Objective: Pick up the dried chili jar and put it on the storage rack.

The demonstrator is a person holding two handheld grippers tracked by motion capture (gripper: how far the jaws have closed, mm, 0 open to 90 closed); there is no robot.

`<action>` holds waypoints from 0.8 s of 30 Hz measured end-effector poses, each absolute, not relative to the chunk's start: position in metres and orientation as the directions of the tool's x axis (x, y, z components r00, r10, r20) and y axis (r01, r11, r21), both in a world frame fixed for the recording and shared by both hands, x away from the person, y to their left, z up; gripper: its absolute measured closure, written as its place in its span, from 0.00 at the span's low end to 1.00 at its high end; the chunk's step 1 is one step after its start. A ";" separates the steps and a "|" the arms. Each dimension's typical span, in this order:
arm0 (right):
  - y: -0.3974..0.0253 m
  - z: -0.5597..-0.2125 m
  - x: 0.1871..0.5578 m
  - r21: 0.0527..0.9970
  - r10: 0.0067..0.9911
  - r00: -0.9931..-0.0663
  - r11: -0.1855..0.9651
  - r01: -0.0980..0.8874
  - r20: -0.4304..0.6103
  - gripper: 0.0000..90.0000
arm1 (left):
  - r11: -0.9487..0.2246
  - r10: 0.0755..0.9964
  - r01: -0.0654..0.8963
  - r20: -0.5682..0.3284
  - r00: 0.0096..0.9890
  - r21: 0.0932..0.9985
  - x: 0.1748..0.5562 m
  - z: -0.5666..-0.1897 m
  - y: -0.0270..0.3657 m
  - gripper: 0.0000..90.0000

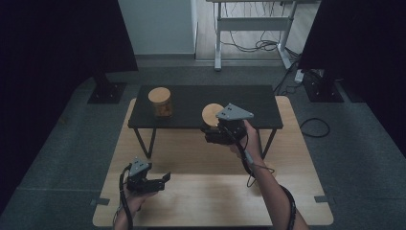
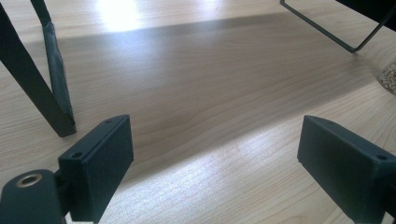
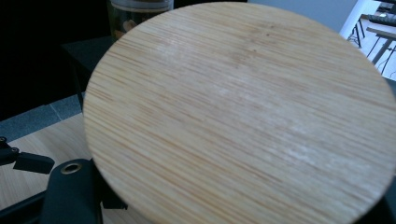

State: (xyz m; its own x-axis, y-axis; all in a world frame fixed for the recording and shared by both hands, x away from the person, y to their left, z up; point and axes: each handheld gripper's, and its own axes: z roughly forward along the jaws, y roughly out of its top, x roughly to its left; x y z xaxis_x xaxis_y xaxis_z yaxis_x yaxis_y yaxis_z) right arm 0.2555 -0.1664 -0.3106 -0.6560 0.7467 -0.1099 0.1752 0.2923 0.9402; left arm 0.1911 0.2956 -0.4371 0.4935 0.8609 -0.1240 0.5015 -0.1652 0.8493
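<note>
- Two handheld grippers work a wooden table (image 1: 201, 201): the right gripper (image 1: 216, 130), at centre frame in the high view, carries a jar capped by a round bamboo lid (image 1: 211, 114) at the front edge of a low black shelf (image 1: 239, 100); its jaws look clamped on the jar, though the grip itself is hidden.
- The left gripper (image 1: 160, 181), lower left, rests low over the tabletop with jaws wide apart, holding nothing.
- A second jar (image 1: 160, 102) stands upper left on the shelf.
- Judged from this, the jar should be kept level and clear of the shelf edge while it travels.
- The right gripper view adds the lid's grain (image 3: 243, 116); the left gripper view adds the shelf's leg (image 2: 35, 88).
</note>
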 end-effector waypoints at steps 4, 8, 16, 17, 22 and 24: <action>-0.164 -0.309 0.260 0.939 0.748 -0.654 0.296 0.175 -0.114 0.27 | -0.164 0.861 0.500 -0.124 0.493 0.850 0.191 -0.437 0.296 0.11; -0.163 -0.308 0.262 0.939 0.748 -0.653 0.297 0.174 -0.116 0.27 | -0.164 0.861 0.500 -0.124 0.493 0.850 0.191 -0.437 0.296 0.11; -0.163 -0.306 0.267 0.937 0.750 -0.651 0.302 0.178 -0.118 0.27 | -0.163 0.861 0.500 -0.124 0.493 0.850 0.191 -0.437 0.296 0.11; -0.163 -0.306 0.268 0.937 0.750 -0.651 0.302 0.178 -0.118 0.27 | -0.164 0.861 0.501 -0.125 0.493 0.849 0.191 -0.437 0.296 0.11; -0.164 -0.305 0.271 0.938 0.748 -0.654 0.299 0.175 -0.116 0.27 | -0.164 0.861 0.503 -0.126 0.493 0.849 0.191 -0.437 0.296 0.11; -0.164 -0.304 0.273 0.938 0.745 -0.657 0.300 0.173 -0.117 0.27 | -0.164 0.861 0.504 -0.126 0.492 0.848 0.192 -0.437 0.296 0.11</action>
State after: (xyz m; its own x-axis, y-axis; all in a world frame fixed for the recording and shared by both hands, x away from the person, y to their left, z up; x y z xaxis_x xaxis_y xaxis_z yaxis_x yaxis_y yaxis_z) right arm 0.2726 -0.1641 -0.3044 -0.6567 0.7450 -0.1171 0.1732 0.3001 0.9381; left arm 0.1915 0.2964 -0.4372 0.4920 0.8614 -0.1260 0.5043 -0.1641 0.8478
